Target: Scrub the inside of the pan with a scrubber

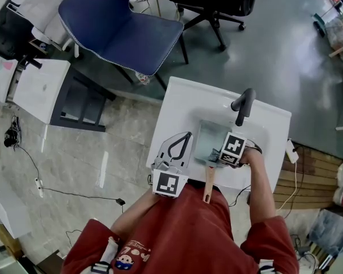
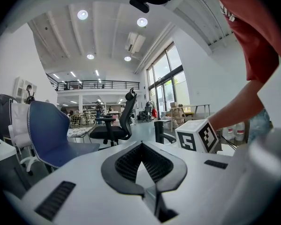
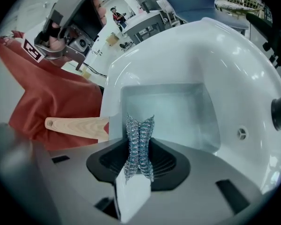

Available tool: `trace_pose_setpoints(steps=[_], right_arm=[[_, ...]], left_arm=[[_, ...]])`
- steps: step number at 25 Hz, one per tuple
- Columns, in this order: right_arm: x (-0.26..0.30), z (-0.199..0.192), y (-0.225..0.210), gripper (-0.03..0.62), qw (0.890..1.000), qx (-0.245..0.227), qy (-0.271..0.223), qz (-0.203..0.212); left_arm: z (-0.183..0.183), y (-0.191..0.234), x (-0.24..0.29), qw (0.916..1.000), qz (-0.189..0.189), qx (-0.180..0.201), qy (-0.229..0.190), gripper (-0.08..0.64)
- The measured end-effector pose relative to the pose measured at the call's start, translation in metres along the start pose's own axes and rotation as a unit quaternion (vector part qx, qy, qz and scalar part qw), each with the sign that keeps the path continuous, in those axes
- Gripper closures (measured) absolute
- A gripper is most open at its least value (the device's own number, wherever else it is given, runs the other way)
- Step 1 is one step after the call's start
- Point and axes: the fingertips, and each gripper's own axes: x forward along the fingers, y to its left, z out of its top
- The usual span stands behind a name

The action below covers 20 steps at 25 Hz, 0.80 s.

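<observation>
My right tool (image 3: 139,125) pinches the scrubber (image 3: 139,149) over the pan (image 3: 171,109), which lies in the sink (image 3: 225,46). My left tool (image 2: 141,146), closed and empty, steadies nothing, so I judge hard strokes could skid the pan.

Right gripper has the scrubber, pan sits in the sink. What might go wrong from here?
1. The left gripper is shut on nothing and sits apart from the wooden handle. The pan therefore lies unheld in the sink and may slide or turn under scrubbing.
2. The right gripper pinches the scrubber at a narrow waist, so it may pull out when pressed down.
</observation>
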Motion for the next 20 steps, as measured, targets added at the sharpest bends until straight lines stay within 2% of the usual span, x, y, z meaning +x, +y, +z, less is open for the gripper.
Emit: trace_pose_setpoints(steps=[8,11,15,18,20], right_arm=[[0.003,-0.002,-0.003,0.445,1.000,-0.001,-0.006,0.005],[0.002,-0.001,-0.007,0.443,1.000,0.000,-0.016,-0.006],[0.001,0.001,-0.025,0.443,0.998,-0.005,-0.026,-0.053],[-0.005,0.005,-0.049,0.443,0.992,-0.026,-0.021,-0.123],[-0.003,0.006,-0.057,0.443,0.988,-0.033,-0.022,-0.149]], left_arm=[[-0.002,-0.002,0.002,1.0000,-0.002,-0.002,0.000,0.548],[-0.003,-0.001,0.003,1.0000,-0.002,0.000,0.002,0.548],[-0.004,-0.002,0.005,1.0000,-0.003,-0.001,0.002,0.548],[-0.005,-0.001,0.005,1.0000,-0.004,-0.003,0.006,0.548],[-0.005,-0.001,0.004,1.0000,-0.003,-0.004,0.006,0.548]])
